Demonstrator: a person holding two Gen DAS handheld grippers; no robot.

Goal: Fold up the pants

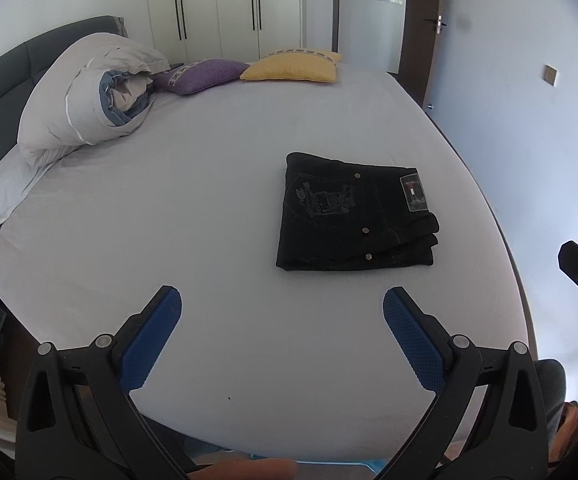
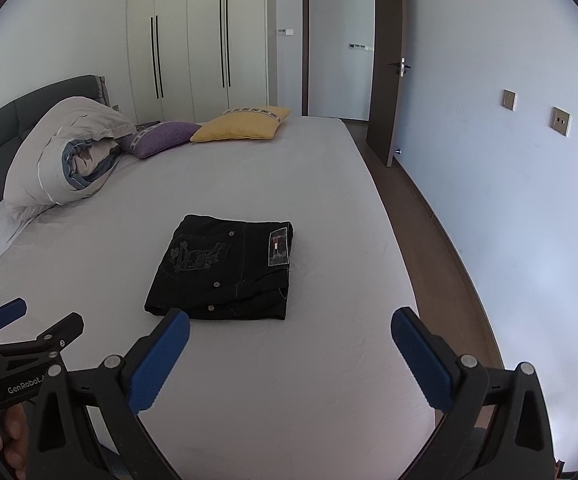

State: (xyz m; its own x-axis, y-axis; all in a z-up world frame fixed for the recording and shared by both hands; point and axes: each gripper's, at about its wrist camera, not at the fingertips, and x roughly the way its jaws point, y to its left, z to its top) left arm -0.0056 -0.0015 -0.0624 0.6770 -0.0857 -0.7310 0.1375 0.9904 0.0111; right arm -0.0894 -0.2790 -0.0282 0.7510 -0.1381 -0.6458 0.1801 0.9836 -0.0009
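Black pants (image 1: 355, 212) lie folded into a compact rectangle on the bed's pale sheet (image 1: 217, 184), pocket embroidery and a waist label facing up. In the right wrist view the same pants (image 2: 225, 270) rest just beyond my fingers. My left gripper (image 1: 281, 304) hovers open over bare sheet, to the near left of the pants, holding nothing. My right gripper (image 2: 291, 324) is open too, above the sheet on the near side of the pants, its left finger (image 2: 161, 356) close to the folded edge. Neither gripper touches the fabric.
A rolled duvet (image 1: 89, 96) and white pillow (image 1: 5, 192) lie by the dark headboard at left. Purple (image 1: 201, 76) and yellow (image 1: 293, 66) cushions sit at the far end. The bed edge, a floor strip (image 2: 429, 264) and a wall run along the right; a door (image 2: 385, 64) stands ajar.
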